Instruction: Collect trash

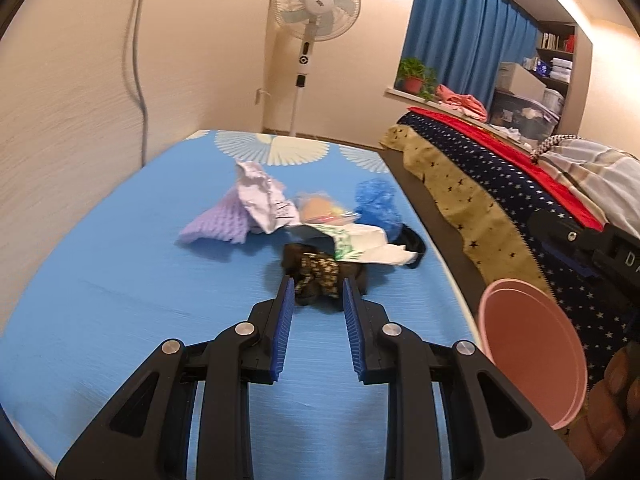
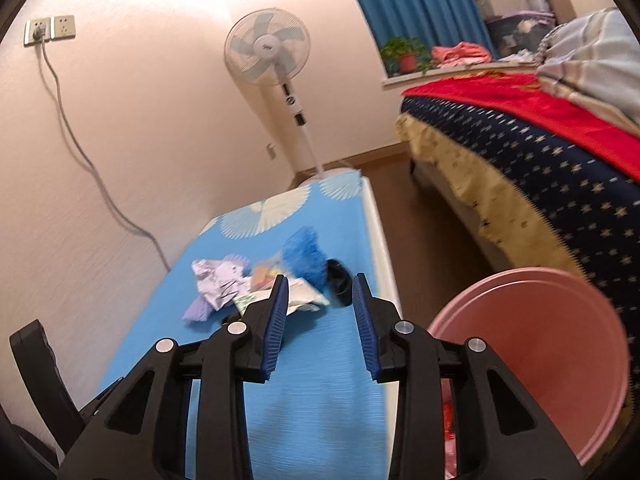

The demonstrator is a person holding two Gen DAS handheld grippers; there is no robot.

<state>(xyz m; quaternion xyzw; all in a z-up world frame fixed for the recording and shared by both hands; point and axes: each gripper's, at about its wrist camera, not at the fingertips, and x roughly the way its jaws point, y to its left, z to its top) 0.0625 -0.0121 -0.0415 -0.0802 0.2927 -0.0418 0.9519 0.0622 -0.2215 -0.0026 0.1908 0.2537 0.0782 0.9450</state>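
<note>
A pile of trash lies on the blue mat (image 1: 120,280): crumpled white paper (image 1: 262,196), a purple foam sheet (image 1: 216,226), a blue plastic bag (image 1: 376,204), a white printed wrapper (image 1: 360,244), a dark patterned wrapper (image 1: 320,274) and a black item (image 1: 414,246). My left gripper (image 1: 319,292) is open, its tips just short of the dark wrapper. My right gripper (image 2: 320,292) is open and empty, above the mat (image 2: 320,380) and short of the pile (image 2: 288,280). A pink bin (image 2: 540,356) stands to the right; it also shows in the left wrist view (image 1: 532,348).
A bed with a starred navy cover (image 1: 500,200) runs along the right, with a strip of brown floor (image 2: 432,240) between it and the mat. A standing fan (image 1: 316,4) stands by the far wall. A cable (image 2: 80,152) hangs from a wall socket.
</note>
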